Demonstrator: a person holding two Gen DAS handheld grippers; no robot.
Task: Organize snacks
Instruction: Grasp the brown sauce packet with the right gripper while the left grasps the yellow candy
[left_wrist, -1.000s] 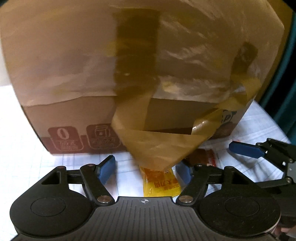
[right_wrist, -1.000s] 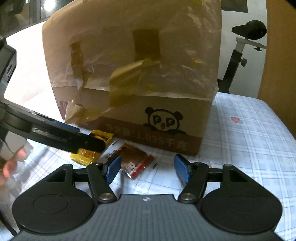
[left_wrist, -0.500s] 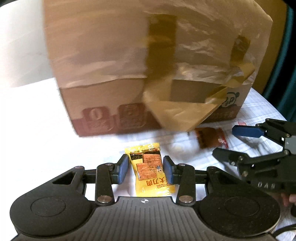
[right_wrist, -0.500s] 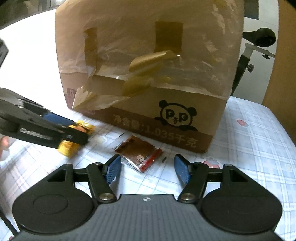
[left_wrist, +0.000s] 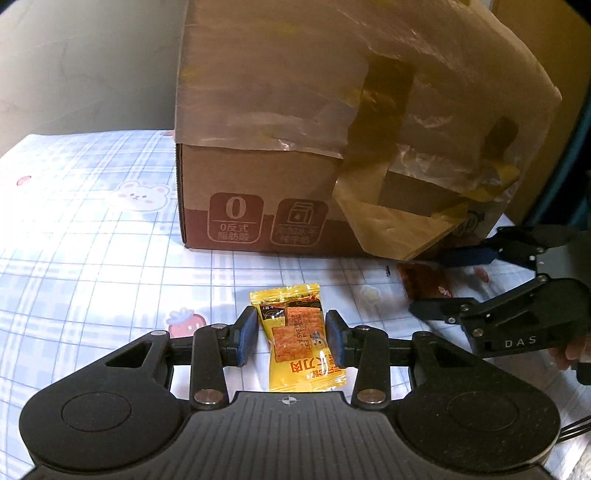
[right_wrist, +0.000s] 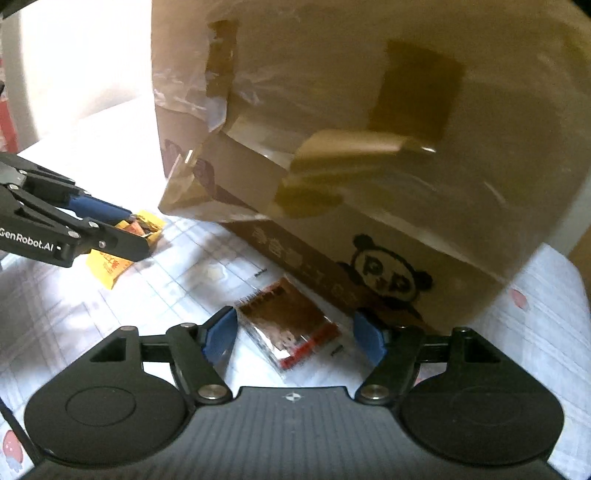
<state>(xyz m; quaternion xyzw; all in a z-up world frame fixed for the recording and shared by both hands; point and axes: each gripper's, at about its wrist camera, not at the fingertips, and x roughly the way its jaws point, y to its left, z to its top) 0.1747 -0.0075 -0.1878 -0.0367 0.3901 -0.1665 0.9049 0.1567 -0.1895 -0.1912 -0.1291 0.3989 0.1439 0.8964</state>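
Note:
A yellow cracker packet (left_wrist: 300, 338) sits between the blue pads of my left gripper (left_wrist: 291, 334), which is shut on it; it also shows in the right wrist view (right_wrist: 122, 247). A brown and red snack packet (right_wrist: 290, 328) lies on the cloth in front of the cardboard box (left_wrist: 332, 155), between the wide-open fingers of my right gripper (right_wrist: 293, 334). In the left wrist view that packet (left_wrist: 424, 282) lies under the right gripper's fingers (left_wrist: 465, 256).
The tall cardboard box (right_wrist: 369, 147) with loose brown tape flaps stands just beyond both packets. A checked tablecloth (left_wrist: 92, 240) with cartoon prints covers the table. A wall rises behind on the left.
My left gripper closed on the yellow packet and drew it back from the box and leftward. My right gripper moved forward so the brown packet now lies between its open fingers.

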